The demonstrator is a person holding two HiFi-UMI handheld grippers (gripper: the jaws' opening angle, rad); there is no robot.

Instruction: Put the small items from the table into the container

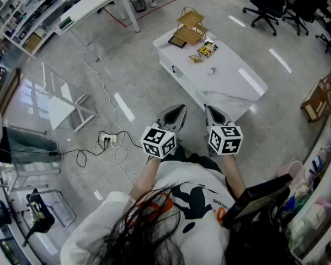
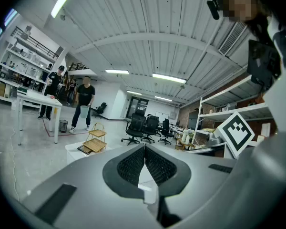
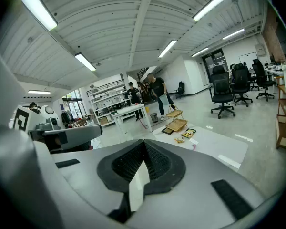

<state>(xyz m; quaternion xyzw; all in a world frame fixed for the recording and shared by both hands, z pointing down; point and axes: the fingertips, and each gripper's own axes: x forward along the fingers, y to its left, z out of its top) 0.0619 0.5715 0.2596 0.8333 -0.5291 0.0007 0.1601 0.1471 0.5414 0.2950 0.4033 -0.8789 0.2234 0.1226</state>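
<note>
The person wears a white T-shirt (image 1: 182, 181) with a black and orange picture on the front. The left gripper (image 1: 181, 110) and the right gripper (image 1: 209, 110) are smooth grey shells with pointed noses. Each has a cube on its back, the left cube (image 1: 159, 141) and the right cube (image 1: 225, 139), covered in black and white squares. Inside each nose sit black pads (image 2: 132, 165) with a bumpy, net-like skin.

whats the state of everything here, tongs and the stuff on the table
left tongs, shut, empty
right tongs, shut, empty
basket, upright on the table
dark tray, flat beside the basket
snack bag, flat, outside the basket
small wrapper, loose on the table
pink item, loose on the table
</note>
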